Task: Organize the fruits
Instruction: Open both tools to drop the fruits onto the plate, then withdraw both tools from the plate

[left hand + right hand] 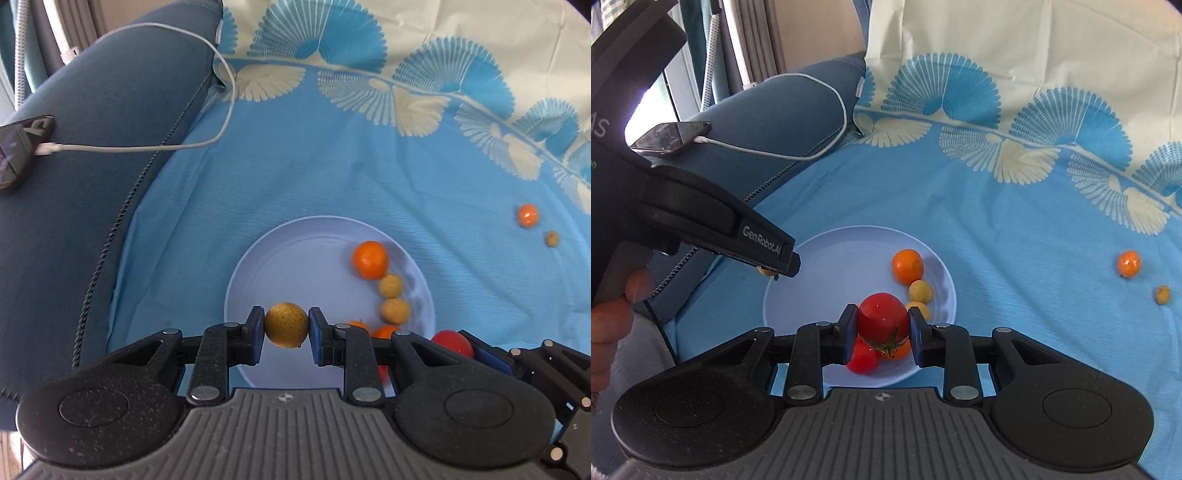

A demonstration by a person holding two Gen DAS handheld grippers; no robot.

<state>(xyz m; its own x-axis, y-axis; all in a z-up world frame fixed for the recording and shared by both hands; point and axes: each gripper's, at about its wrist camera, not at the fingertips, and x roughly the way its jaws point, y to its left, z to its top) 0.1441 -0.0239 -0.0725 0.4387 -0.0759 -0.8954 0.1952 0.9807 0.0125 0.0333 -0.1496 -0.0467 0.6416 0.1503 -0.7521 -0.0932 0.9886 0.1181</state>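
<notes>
My left gripper (286, 329) is shut on a small yellow-brown fruit (286, 325), held just above the near-left part of the white plate (288, 251). My right gripper (882, 326) is shut on a red tomato (882, 317) with its green stem toward me, over the near side of the plate (820, 295). On the plate lie an orange (907, 266), two small yellow fruits (921, 290), another red tomato (862, 360) and an orange fruit partly hidden behind the jaws. The left gripper (775, 271) shows from the side in the right wrist view. An orange fruit (1128, 263) and a small yellow fruit (1162, 294) lie on the cloth far right.
A blue cloth (1015, 240) with a fan pattern covers the surface. On the left rises a dark blue cushioned arm (74, 203) bearing a phone (670, 137) with a white cable (798, 110). A hand (609, 321) grips the left tool's handle.
</notes>
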